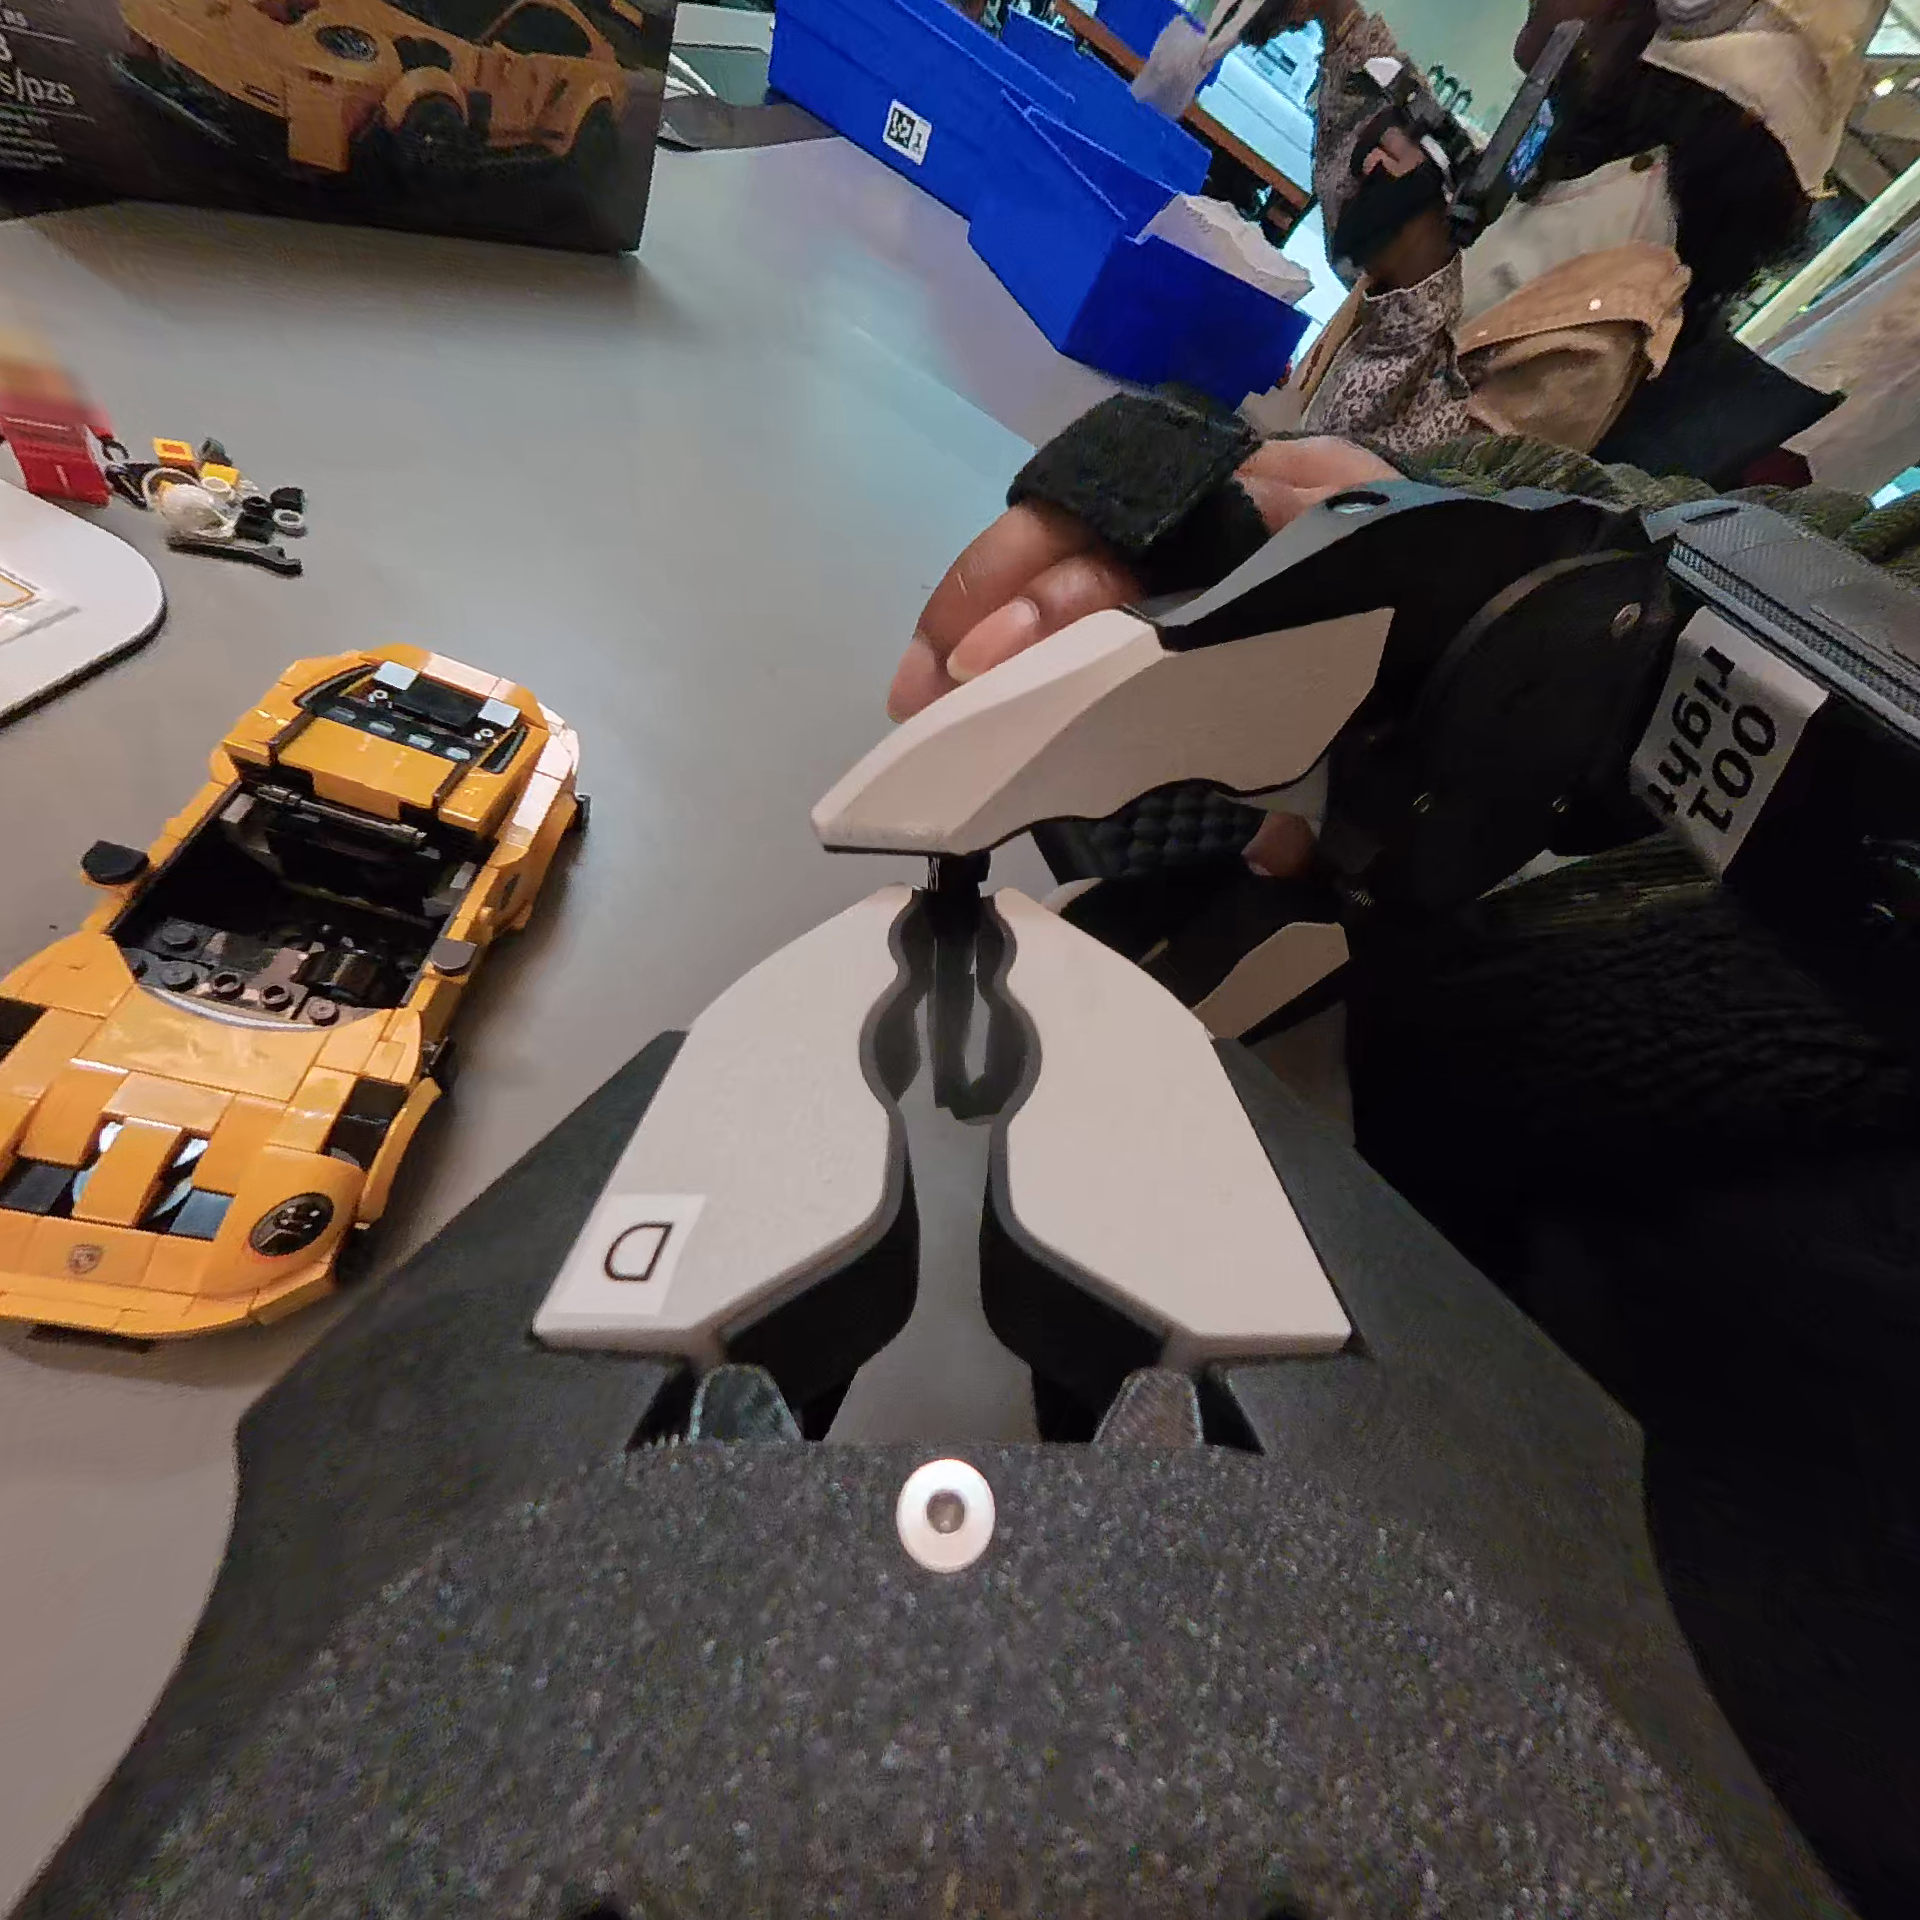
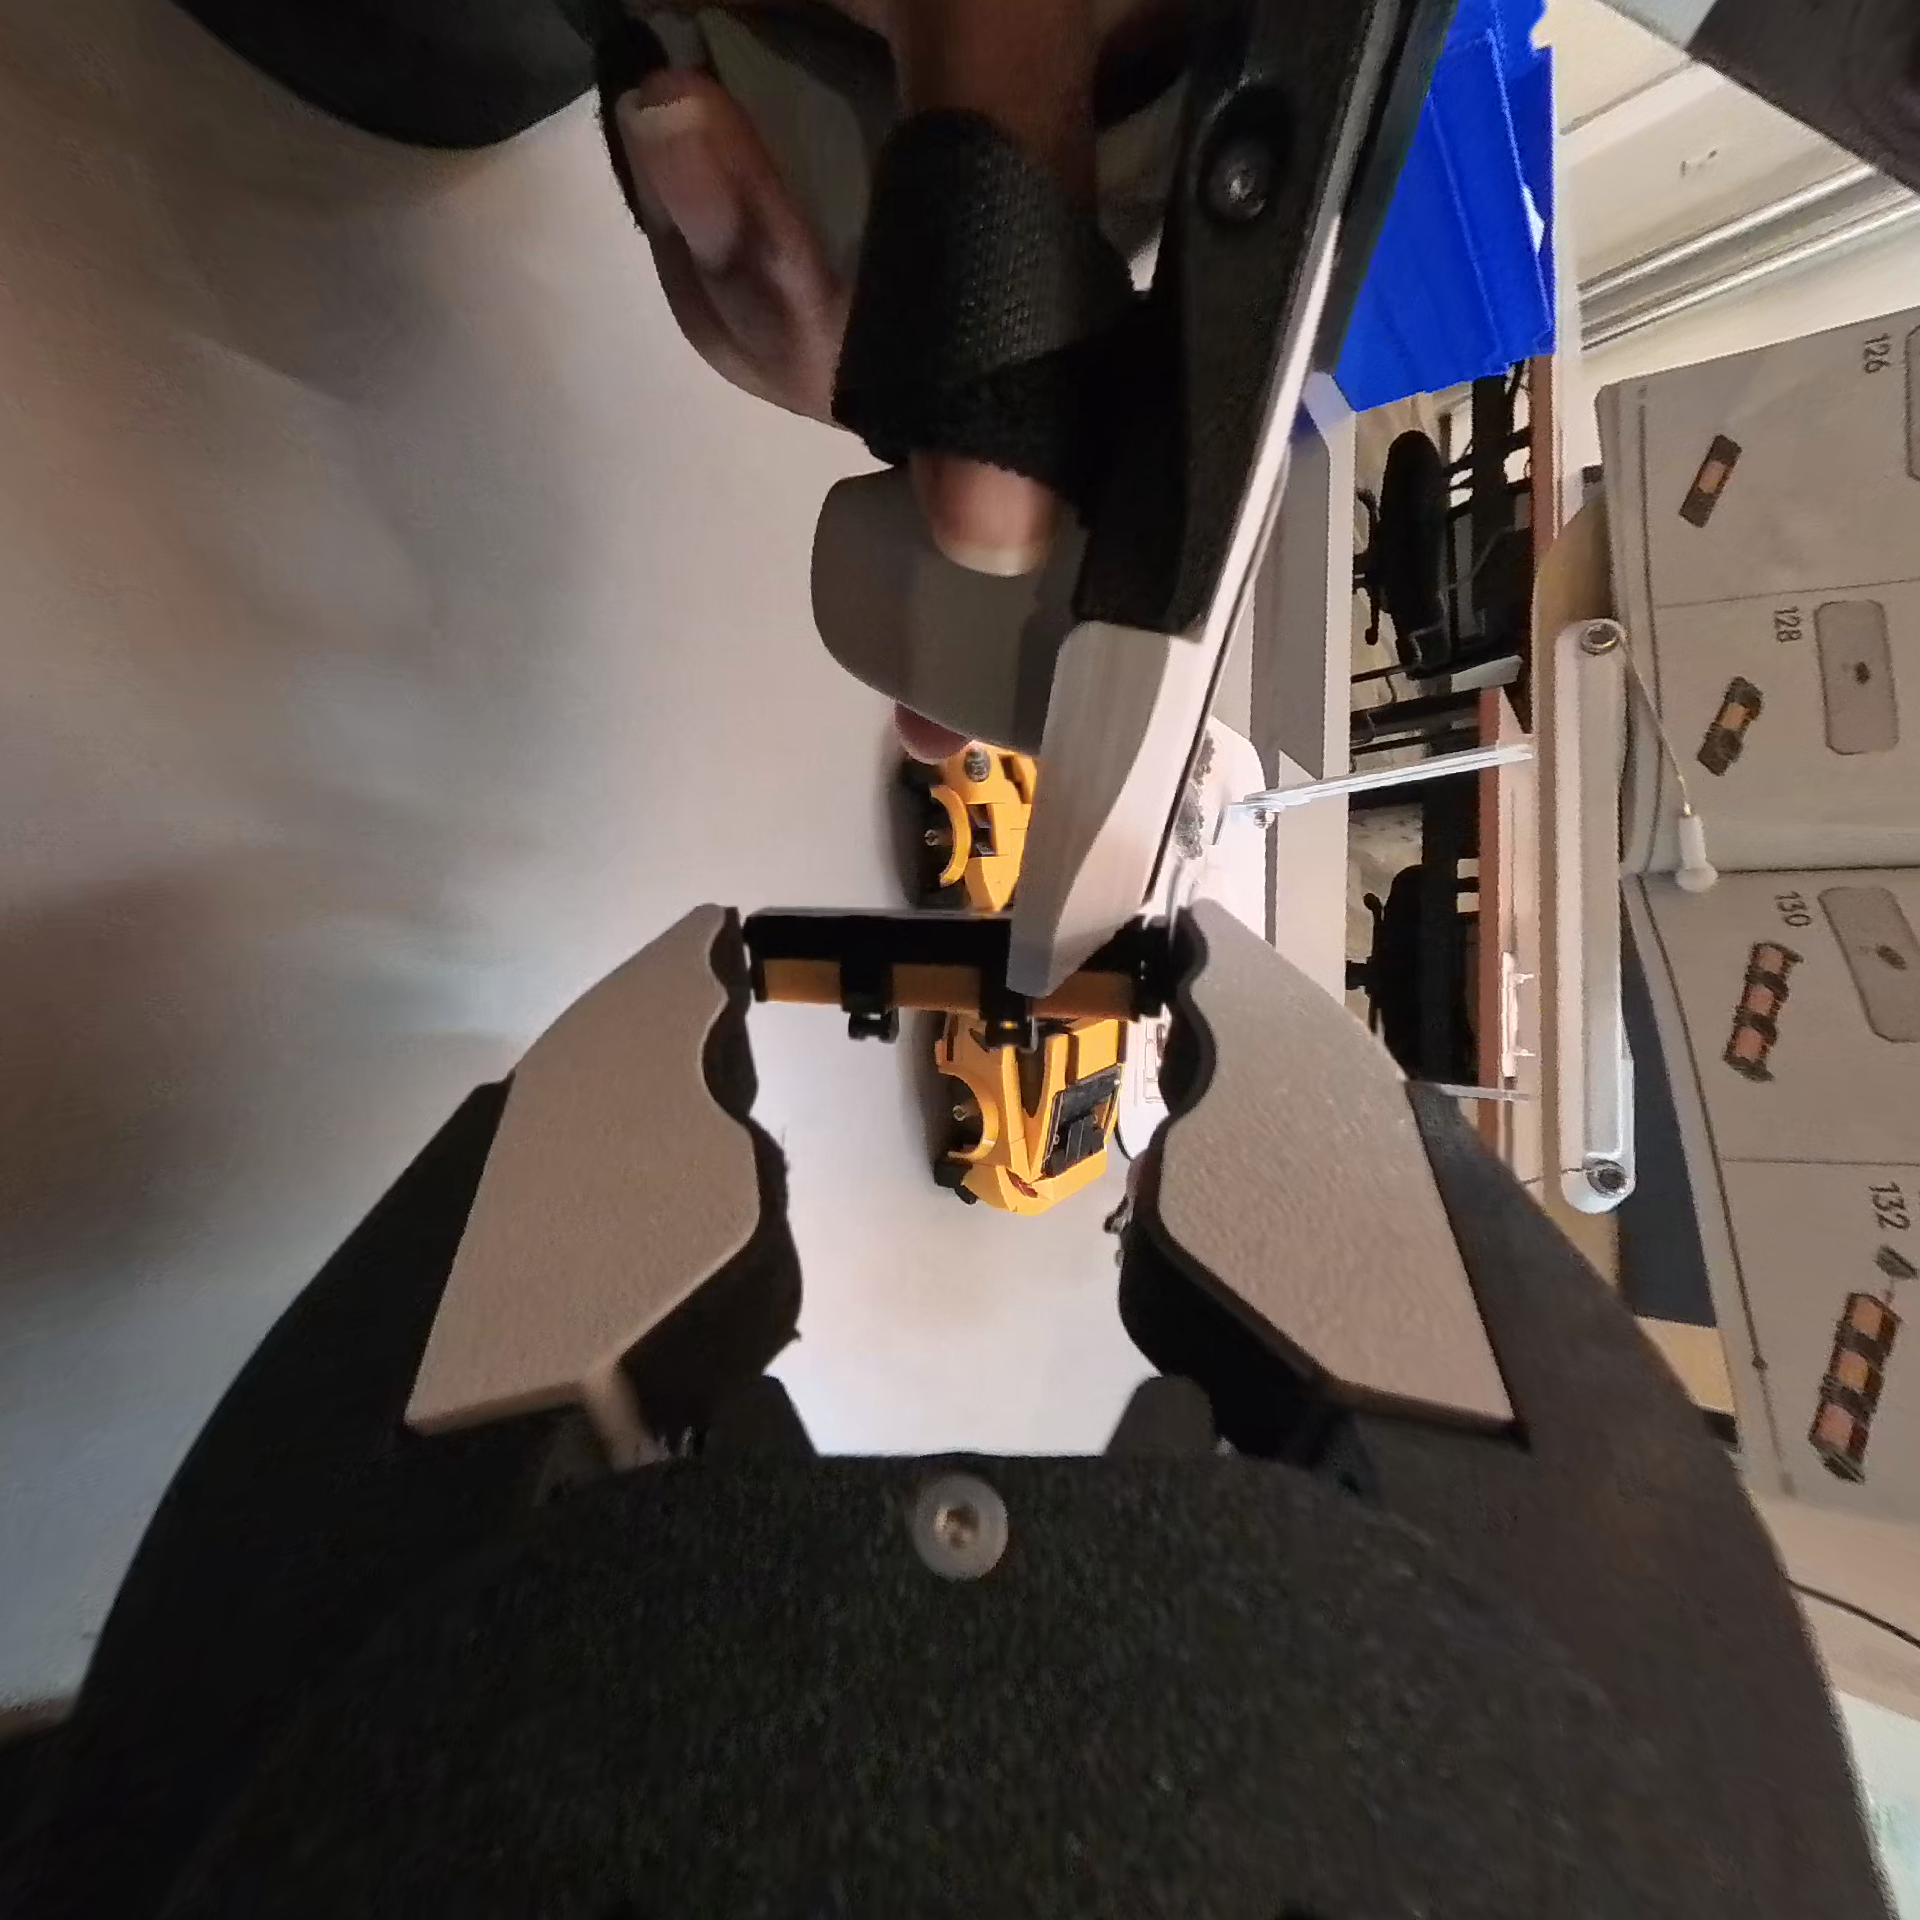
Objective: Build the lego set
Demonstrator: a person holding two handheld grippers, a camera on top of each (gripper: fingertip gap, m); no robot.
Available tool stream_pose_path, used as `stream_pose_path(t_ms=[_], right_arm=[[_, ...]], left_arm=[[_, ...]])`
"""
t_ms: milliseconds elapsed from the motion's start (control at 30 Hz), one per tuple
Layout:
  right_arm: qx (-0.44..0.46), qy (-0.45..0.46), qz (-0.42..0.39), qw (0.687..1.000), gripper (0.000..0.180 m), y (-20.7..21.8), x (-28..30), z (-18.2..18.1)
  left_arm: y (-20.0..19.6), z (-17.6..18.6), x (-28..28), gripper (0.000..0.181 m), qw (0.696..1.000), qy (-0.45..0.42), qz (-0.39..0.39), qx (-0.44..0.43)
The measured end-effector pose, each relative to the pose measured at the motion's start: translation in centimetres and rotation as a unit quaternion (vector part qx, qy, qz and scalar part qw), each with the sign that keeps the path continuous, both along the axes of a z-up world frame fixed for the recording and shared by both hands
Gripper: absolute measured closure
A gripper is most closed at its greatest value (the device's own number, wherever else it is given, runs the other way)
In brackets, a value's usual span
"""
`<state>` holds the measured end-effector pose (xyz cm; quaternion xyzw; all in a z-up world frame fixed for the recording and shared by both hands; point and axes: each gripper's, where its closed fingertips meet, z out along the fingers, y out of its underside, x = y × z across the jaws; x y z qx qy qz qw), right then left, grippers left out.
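Right now the small black and yellow strip (image 2: 935, 971) sits between the tips of the right claw (image 2: 961, 961), which is clamped on its two ends and holds it up in the air. The left claw (image 1: 951, 914) comes in from the side and its tips are pressed close together on the same strip, which shows there only as a thin black edge (image 1: 954, 997) between them. It looks like the two claws are working on this little piece together, maybe pushing a part on or fixing how it sits. The yellow car (image 1: 260, 997) rests on the grey table (image 1: 675, 468), off to the left of the left claw and well apart from both claws. Most of the car looks done: the nose, sides, wheels and back are on. But the top is open, with black studs showing inside, so the roof part is not on yet, and I think the strip may go there. A small pile of loose bits (image 1: 223, 499) lies farther away on the table, so some pieces are left to add. The open booklet (image 2: 1787, 914) stands to the right of the right claw, and the box (image 1: 332, 104) stands far ahead of the left one.
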<state>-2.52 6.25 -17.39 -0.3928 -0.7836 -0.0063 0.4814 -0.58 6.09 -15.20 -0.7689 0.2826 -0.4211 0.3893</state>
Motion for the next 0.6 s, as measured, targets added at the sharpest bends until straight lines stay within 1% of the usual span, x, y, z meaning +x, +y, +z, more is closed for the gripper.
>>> stream_pose_path(t_ms=[367, 533, 600], right_arm=[[0.04, -0.029, -0.001, 0.999, 0.104, -0.03, 0.15, -0.52], [0.013, -0.026, -0.004, 1.0, 0.104, -0.3, 0.21, -0.78], [-0.022, -0.009, -0.009, 1.0, 0.104, -0.48, 0.17, -0.71]], left_arm=[[-0.14, -0.43, 0.06, 0.173, 1.0, 0.02, -0.005, 0.001], [-0.26, -0.74, 0.19, 0.173, 1.0, 0.024, -0.01, -0.004], [-0.3, -0.78, 0.26, 0.173, 1.0, 0.02, -0.012, -0.008]])
